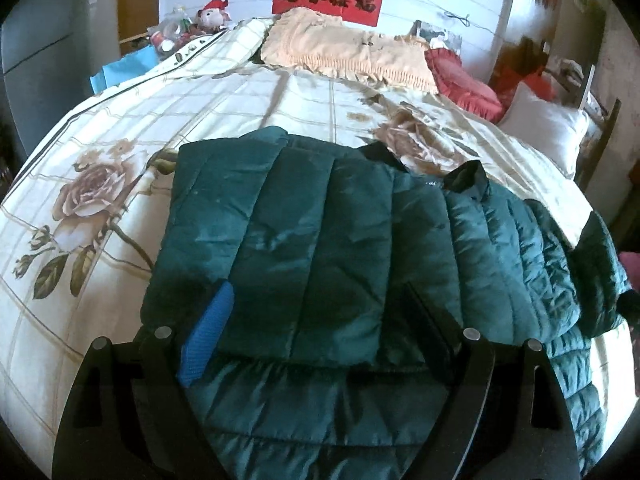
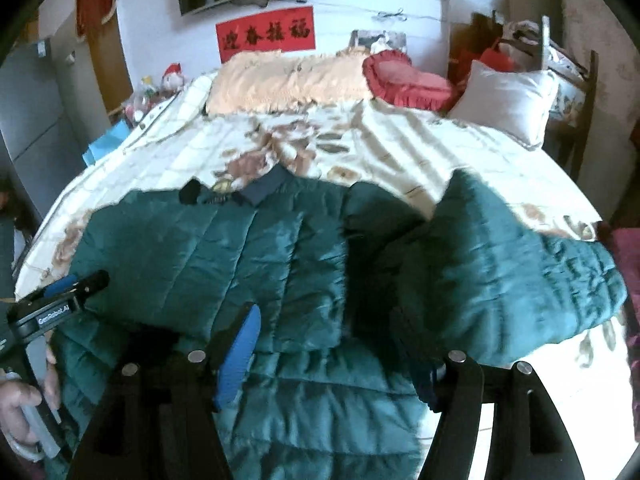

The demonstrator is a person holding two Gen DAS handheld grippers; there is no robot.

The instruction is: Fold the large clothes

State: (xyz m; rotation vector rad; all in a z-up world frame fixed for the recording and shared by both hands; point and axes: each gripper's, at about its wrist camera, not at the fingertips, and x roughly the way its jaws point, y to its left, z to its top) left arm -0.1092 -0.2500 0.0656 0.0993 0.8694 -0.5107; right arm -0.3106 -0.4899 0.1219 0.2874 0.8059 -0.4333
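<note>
Nearest in my left wrist view, my left gripper (image 1: 316, 320) stands spread wide over the near part of the green puffer jacket (image 1: 304, 240), pads astride the folded panel but not pinching it; keep it low there as an anchor so the fold does not slide. In the right wrist view my right gripper (image 2: 340, 344) is also parted, nothing clamped, hovering above the jacket's middle, slightly blurred. Jacket lies across the near edge of the bed (image 1: 240, 96), left side already folded in. The right sleeve (image 2: 500, 260) bunches toward the right edge and, I judge, wants folding next: grab at the cuff end, lift clear of the puffy quilting, lay it flat across the body. The dark collar (image 2: 264, 188) points toward the head end, pillows (image 2: 288, 80) beyond.
</note>
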